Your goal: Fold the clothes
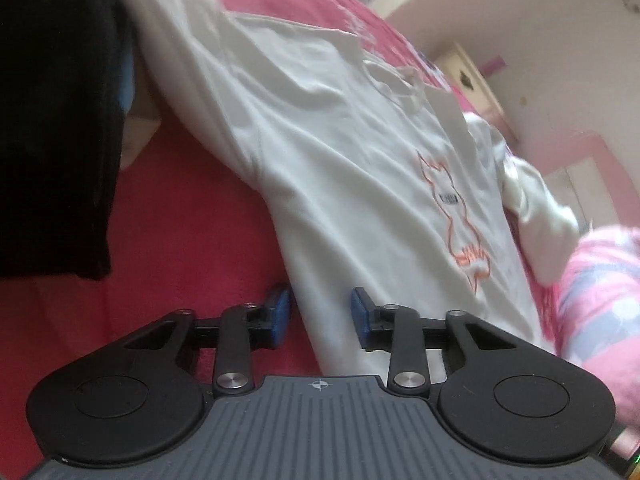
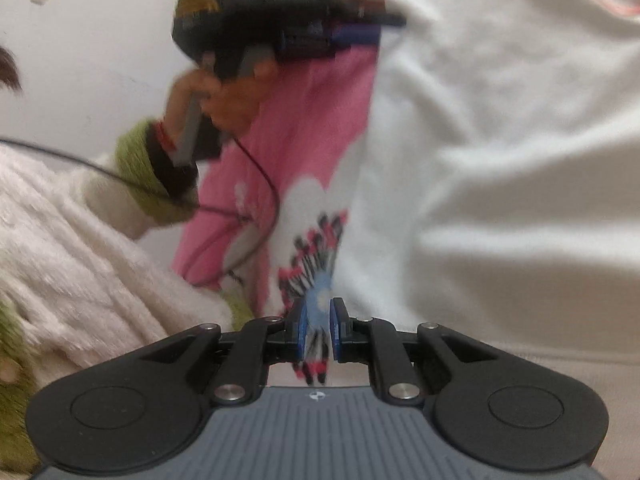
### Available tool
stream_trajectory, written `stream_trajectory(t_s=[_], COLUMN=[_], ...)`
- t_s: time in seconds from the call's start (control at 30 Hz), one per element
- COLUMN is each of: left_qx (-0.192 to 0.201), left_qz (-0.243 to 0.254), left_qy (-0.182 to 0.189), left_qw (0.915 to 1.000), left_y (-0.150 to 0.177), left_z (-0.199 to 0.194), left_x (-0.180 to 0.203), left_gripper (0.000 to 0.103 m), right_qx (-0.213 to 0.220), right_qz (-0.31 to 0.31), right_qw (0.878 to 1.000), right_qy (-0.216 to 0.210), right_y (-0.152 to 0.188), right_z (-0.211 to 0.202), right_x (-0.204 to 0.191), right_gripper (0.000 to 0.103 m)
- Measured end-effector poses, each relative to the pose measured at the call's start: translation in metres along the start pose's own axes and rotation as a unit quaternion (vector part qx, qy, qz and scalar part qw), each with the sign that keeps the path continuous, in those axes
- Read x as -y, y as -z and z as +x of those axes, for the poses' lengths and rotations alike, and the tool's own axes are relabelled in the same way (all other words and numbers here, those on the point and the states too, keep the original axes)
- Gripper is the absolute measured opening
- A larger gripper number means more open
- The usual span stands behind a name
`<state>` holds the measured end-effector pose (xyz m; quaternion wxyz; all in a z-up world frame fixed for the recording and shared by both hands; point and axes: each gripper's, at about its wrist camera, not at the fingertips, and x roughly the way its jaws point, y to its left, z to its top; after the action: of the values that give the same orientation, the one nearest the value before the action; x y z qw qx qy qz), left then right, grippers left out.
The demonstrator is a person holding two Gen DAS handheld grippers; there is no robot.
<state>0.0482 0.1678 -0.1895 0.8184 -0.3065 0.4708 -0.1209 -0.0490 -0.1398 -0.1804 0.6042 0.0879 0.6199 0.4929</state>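
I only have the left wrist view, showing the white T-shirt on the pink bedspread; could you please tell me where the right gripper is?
Observer: The right gripper sits low at the side edge of the white cotton T-shirt, over a white printed flower on the pink bedspread.
Operator: Are its jaws wide apart?
Observer: No, only a narrow gap. The flower print shows in it, and I cannot tell whether they pinch cloth.
Operator: Is anything trailing near my left gripper?
Observer: Yes, a thin black cable loops from below the hand holding it, across the bedspread.
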Motion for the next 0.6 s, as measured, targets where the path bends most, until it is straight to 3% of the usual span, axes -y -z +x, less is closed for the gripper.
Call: stream_trajectory(t_s=[0.07,0.2,0.33,0.4,0.43,0.6], left_qx=[0.006,0.022,0.013,0.013,0.017,0.031], left_qz=[-0.005,0.014,0.033,0.050,0.061,0.122], left_qy=[-0.013,-0.032,-0.039,-0.040,-0.043,-0.037], left_qw=[0.9999,0.9992,0.9986,0.9978,0.9970,0.9914], left_y=[0.003,0.008,0.008,0.010,0.012,0.029], left_z=[-0.002,-0.019,-0.012,-0.020,-0.027,-0.054], left_x=[0.003,0.005,0.005,0.010,0.013,0.032], left_gripper=[0.003,0.002,0.006,0.016,0.022,0.028], right_qx=[-0.010,0.000,-0.020,-0.015,-0.004,0.124], right_qz=[0.005,0.004,0.013,0.022,0.016,0.022], right_qw=[1.000,0.999,1.000,0.999,0.999,0.992], right_qy=[-0.011,-0.050,-0.011,-0.028,-0.033,-0.005], right_y=[0.005,0.016,0.023,0.024,0.024,0.019], right_z=[0.004,-0.005,0.001,-0.007,-0.015,-0.073], right_x=[-0.002,-0.010,0.001,0.002,-0.001,-0.001], right_gripper=[0.014,0.014,0.010,0.014,0.014,0.014])
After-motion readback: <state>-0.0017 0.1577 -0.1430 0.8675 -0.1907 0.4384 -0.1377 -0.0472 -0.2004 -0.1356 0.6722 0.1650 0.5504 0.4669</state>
